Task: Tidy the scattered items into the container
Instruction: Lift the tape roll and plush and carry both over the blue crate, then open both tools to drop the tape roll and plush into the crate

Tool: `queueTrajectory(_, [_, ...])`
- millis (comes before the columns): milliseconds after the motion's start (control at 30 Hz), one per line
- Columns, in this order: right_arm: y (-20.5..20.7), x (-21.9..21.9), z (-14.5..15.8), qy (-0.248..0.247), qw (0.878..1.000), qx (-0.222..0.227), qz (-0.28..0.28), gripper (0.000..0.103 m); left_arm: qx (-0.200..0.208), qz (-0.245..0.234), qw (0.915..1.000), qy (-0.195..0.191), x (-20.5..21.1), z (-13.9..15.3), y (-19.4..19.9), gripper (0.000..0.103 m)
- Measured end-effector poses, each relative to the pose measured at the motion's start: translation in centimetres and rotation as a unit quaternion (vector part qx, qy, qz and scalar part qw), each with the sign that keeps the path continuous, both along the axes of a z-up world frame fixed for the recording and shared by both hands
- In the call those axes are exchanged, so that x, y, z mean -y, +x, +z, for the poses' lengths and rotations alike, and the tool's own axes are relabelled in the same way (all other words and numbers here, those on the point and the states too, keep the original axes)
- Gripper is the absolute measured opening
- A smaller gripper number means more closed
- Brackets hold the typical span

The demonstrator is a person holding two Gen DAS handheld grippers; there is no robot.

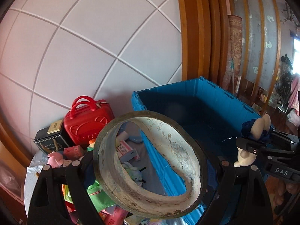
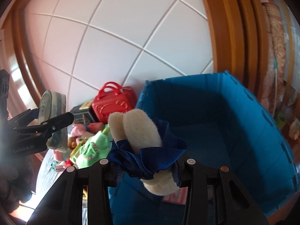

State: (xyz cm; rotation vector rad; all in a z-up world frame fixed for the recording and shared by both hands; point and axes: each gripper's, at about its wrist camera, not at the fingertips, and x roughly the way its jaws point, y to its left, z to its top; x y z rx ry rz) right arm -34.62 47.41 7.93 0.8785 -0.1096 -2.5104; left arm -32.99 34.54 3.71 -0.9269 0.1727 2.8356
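A white wall crossed by thin grooves backs the scene, with orange-brown wooden framing to its right. 1 blue plastic crate stands open against the wall; the interior in view holds nothing. Beside its left wall lies 1 heap of scattered items on a grey surface: 1 red toy suitcase, 1 dark box, 1 pink plush, 1 green plush, and small cartons too cluttered to count.

The left gripper points downward over the crate's left edge, its 2 fingers spread wide and clamped across 1 large roll of tape, whose ring stands tilted between them.

The right gripper points down at the crate's opening, its 2 fingers partly closed and pinching 1 cream plush toy wearing a navy ribbon. The toy hangs above the crate's near side, long ears up.
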Motion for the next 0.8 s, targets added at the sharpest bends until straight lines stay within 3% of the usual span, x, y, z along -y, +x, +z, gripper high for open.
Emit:
queueTrajectory(600, [-4.0, -9.3, -1.9, 0.016, 0.994, 0.038, -0.101, 0.04, 0.026, -0.079, 0.9965, -0.01, -9.7, -1.8, -7.6, 0.089])
queueTrajectory(700, [-4.8, -9.6, -2.3, 0.014, 0.994, 0.044, -0.102, 0.041, 0.033, -0.076, 0.9965, 0.011, -10.0, -1.6, -9.0, 0.09])
queueTrajectory(733, [-5.2, -9.7, -2.3, 0.013, 0.993, 0.043, -0.106, 0.048, 0.042, -0.074, 0.9962, 0.018, -10.0, -1.6, -9.6, 0.092])
queueTrajectory(800, [-5.9, -9.8, -2.2, 0.012, 0.992, 0.037, -0.121, 0.079, 0.049, -0.067, 0.9961, 0.03, -9.9, -1.2, -10.5, 0.102])
